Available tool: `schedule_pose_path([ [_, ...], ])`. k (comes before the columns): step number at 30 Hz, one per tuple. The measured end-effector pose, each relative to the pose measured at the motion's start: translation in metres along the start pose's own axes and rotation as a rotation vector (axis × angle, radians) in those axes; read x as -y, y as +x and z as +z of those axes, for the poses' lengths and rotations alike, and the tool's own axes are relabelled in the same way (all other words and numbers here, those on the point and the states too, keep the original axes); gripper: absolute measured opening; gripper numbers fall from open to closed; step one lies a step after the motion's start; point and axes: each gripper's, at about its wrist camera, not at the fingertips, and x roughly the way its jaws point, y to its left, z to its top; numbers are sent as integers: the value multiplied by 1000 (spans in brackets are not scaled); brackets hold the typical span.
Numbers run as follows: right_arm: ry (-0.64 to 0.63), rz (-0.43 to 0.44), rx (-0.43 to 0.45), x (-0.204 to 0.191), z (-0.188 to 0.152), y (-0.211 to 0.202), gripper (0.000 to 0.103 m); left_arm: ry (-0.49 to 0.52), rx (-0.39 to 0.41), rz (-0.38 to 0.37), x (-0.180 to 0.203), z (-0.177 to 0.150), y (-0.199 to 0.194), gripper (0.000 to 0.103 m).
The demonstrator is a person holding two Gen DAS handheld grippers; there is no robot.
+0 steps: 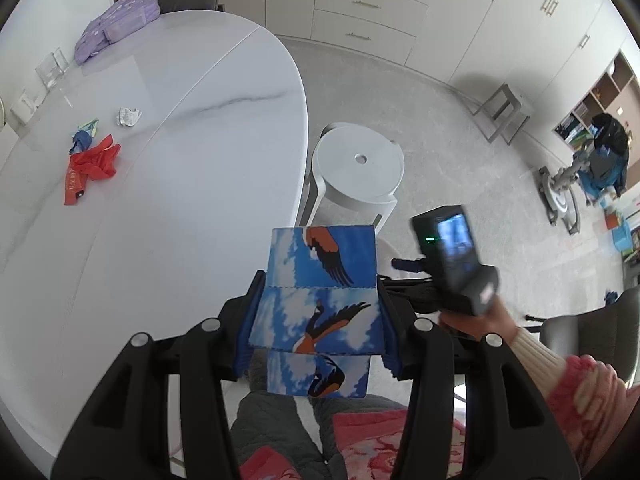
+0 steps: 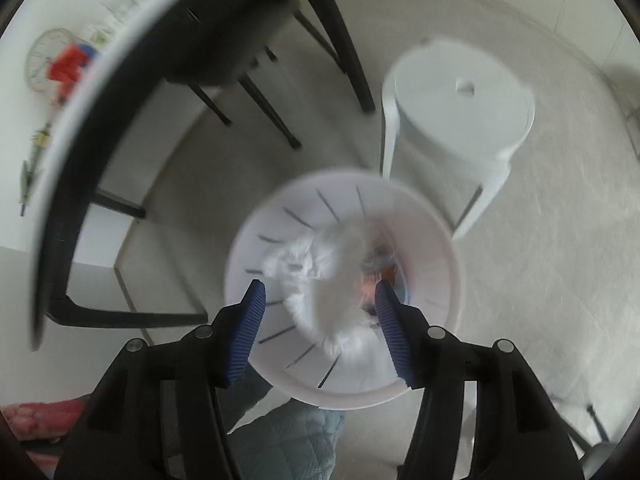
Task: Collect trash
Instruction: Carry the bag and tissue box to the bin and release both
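Observation:
My left gripper (image 1: 318, 320) is shut on a folded blue bird-print wrapper (image 1: 320, 280), held above the table edge. On the white marble table (image 1: 180, 200) lie a red wrapper (image 1: 92, 164), a blue scrap (image 1: 82, 140) and a crumpled white tissue (image 1: 129, 116). My right gripper (image 2: 320, 320) is open, over a white slotted trash bin (image 2: 432, 232) on the floor. A blurred white tissue (image 2: 340, 280) sits between its fingers, over the bin; I cannot tell if it touches them. The bin holds white paper and coloured scraps.
A white round stool (image 1: 358, 164) (image 2: 460, 108) stands by the table. A purple bag (image 1: 116, 26) and clear glasses (image 1: 50, 68) sit at the table's far end. A dark chair (image 2: 224, 32) is under the table edge. Cabinets line the far wall.

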Motion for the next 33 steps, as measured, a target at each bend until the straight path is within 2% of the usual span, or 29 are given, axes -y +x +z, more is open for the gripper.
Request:
schedule_pose_path([
  [1,13,-6,-12,2,-1,6,59,7,-4,0,0,0,0,48],
  [4,41,-25,-3,6,-7,0,70,22,-10,-9,1,-1,2,48],
  [6,39,-47,31,8,-12,-20,73,32,-15,-18,4,0,4,48],
  [8,42,-81,58,11,-17,-41,83,47,-23,-35,8,1,8,48],
  [12,73,-166,117,21,-33,-89,90,98,-46,-79,27,4,23,48],
  [14,105,-213,146,28,-43,-112,94,124,-76,-111,38,5,39,48],
  [16,158,-223,170,40,-54,-135,94,146,-125,-128,51,3,67,48],
  [23,207,-242,203,59,-74,-168,95,180,-265,-107,74,-19,170,49],
  [25,208,-240,196,61,-77,-168,95,151,-317,-101,75,-23,194,58],
  [29,215,-231,173,65,-82,-159,95,93,-324,-105,78,-24,206,76],
  [33,210,-227,167,63,-84,-154,95,81,-312,-116,83,-22,194,83],
])
